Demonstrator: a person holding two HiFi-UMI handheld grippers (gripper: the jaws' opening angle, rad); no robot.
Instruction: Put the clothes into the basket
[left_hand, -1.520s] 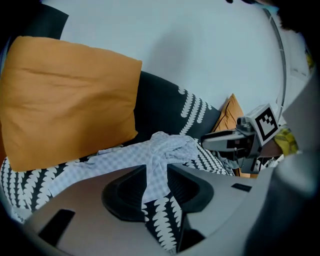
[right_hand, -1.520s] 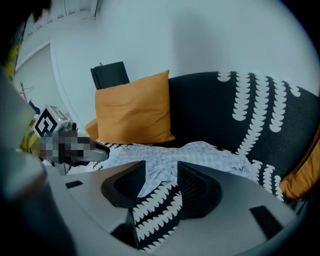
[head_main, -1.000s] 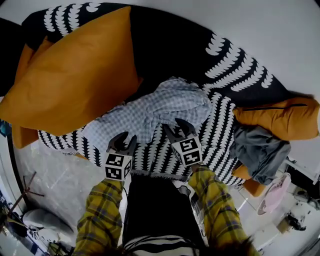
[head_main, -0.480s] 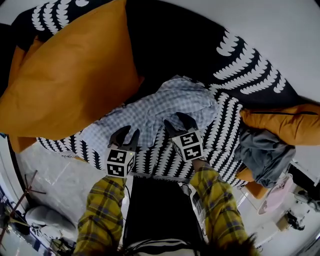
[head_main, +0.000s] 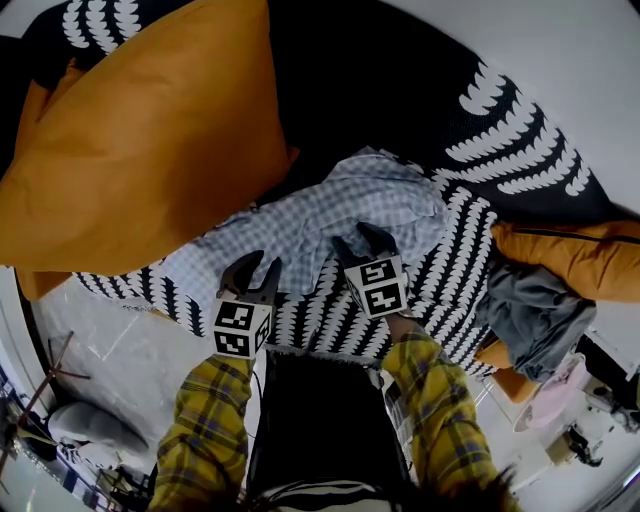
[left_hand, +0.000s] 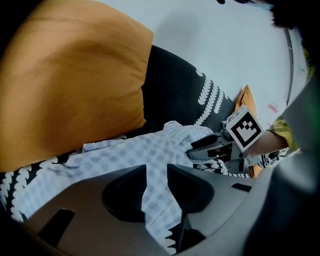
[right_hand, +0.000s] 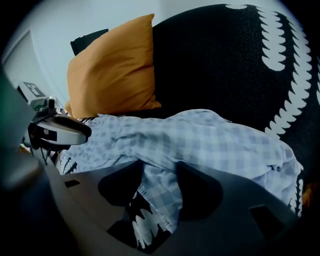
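Sleeves: yellow plaid sleeves (head_main: 205, 420) are coming in from the bottom of the head view, one gripper each.
Left gripper (head_main: 258, 270): pointing down at the near edge of the checked shirt (head_main: 330, 215). Its fingers (left_hand: 125, 192) are sitting a little apart, pinching nothing, with cloth showing through the gap.
Right gripper (head_main: 362, 245): fingers have just been opening and are standing wide. A fold of the shirt is lying between them, not gripped.
Checked shirt: light blue, lying crumpled on the sofa (head_main: 440, 270) under both grippers.
Sofa: wearing a black-and-white patterned cover.
Orange cushion (head_main: 150, 140): leaning at the back left, just beside the shirt.
Grey garment (head_main: 530, 310): slumping off to the right.
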